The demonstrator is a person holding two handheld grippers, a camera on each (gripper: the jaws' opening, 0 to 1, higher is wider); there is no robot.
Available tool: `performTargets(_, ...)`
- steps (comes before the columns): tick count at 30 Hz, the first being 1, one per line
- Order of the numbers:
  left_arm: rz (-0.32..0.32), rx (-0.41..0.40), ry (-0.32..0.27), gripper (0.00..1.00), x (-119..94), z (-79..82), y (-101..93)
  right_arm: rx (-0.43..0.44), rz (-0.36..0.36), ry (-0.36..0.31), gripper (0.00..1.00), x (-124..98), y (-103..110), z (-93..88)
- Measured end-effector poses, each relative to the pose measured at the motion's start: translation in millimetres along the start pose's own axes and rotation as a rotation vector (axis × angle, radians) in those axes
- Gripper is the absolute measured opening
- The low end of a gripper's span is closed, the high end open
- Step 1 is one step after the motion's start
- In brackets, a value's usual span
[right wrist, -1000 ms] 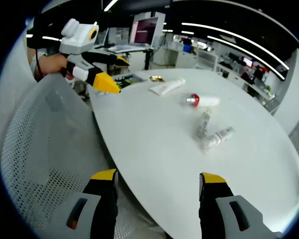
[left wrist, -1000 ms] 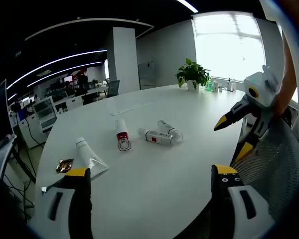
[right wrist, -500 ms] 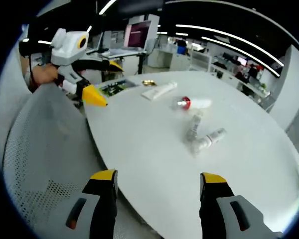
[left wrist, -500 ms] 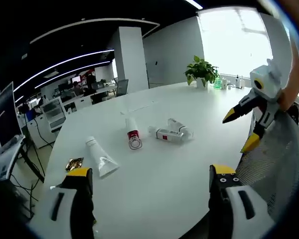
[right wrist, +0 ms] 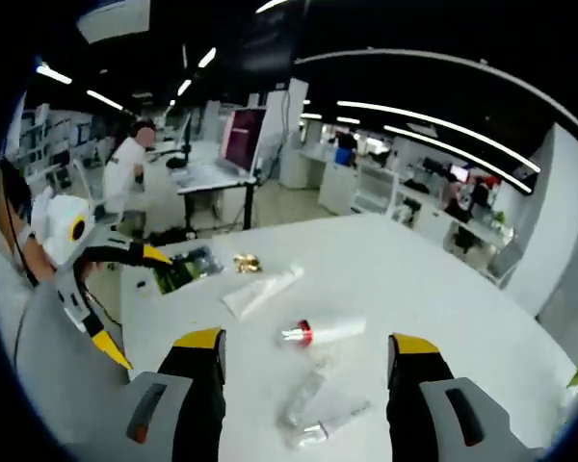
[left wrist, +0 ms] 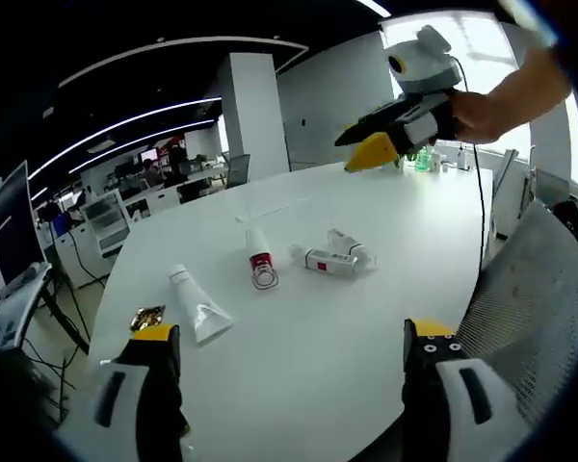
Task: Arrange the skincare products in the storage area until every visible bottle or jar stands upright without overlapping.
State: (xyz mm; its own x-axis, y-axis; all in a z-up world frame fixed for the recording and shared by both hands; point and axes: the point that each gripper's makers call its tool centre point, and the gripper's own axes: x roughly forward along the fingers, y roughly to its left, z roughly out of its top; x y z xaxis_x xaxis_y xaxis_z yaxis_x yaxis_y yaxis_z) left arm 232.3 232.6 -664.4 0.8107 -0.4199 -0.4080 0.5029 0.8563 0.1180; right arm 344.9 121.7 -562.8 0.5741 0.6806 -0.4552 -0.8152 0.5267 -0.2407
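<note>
Several skincare items lie on their sides on the white round table point(left wrist: 299, 327). They are a flat white tube point(left wrist: 197, 306), a tube with a red band point(left wrist: 261, 258) and two small clear bottles point(left wrist: 320, 260) touching each other. My left gripper point(left wrist: 291, 332) is open and empty at the near table edge. My right gripper point(left wrist: 363, 146) hangs high above the far side of the table, held by a hand. In the right gripper view my right gripper point(right wrist: 306, 342) is open and empty above the white tube point(right wrist: 262, 289), red-band tube point(right wrist: 326, 332) and bottles point(right wrist: 303, 399). The left gripper point(right wrist: 135, 303) is at that view's left.
A gold packet point(left wrist: 147, 317) lies by the white tube near the table edge. A dark green packet point(right wrist: 183, 269) lies close to it. A mesh chair back point(left wrist: 535, 289) stands at the right. Desks, a monitor point(right wrist: 243, 140) and a person point(right wrist: 130, 159) are beyond the table.
My right gripper has risen from beside the chair to high above the table, and its view has swung up. The left gripper and the products have stayed put.
</note>
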Motion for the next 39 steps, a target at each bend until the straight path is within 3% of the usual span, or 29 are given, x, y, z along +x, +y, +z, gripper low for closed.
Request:
performTargets(3, -0.007, -0.020, -0.040, 0.92, -1.2, 7.4, -1.3, -0.118, 0.077, 0.025, 0.70, 18.3, -3.6, 19.2)
performTargets(6, 0.005, 0.007, -0.021, 0.91, -1.5, 4.9, 0.0, -0.203, 0.156, 0.050, 0.67, 33.2, -5.2, 35.9)
performTargets(8, 0.007, 0.012, -0.020, 0.92, -1.2, 4.8, 0.0, -0.273, 0.201, 0.033, 0.66, 42.4, -7.4, 52.9)
performTargets(14, 0.020, 0.023, -0.017, 0.91, -2.1, 5.1, 2.3, -0.427, 0.375, 0.113, 0.69, 74.0, -6.5, 67.9)
performTargets(16, 0.014, 0.064, -0.010, 0.91, -1.5, 5.2, -1.0, -0.475, 0.412, 0.158, 0.69, 82.0, -4.0, 62.6)
performTargets(19, 0.015, 0.087, -0.007, 0.89, -1.5, 5.1, -1.7, -0.647, 0.463, 0.228, 0.69, 100.1, 1.4, 46.3)
performTargets(23, 0.023, 0.068, -0.017, 0.89, -2.9, 6.2, 1.1, -0.802, 0.565, 0.300, 0.70, 118.7, 16.8, 24.7)
performTargets(25, 0.019, 0.049, -0.033, 0.90, -3.0, 8.4, 0.9, -0.879, 0.560, 0.364, 0.72, 133.0, 14.4, 14.5)
performTargets(39, 0.045, 0.057, -0.030, 0.89, -3.2, 8.2, 6.3, -1.256, 0.796, 0.417, 0.66, 211.8, 49.8, -11.6)
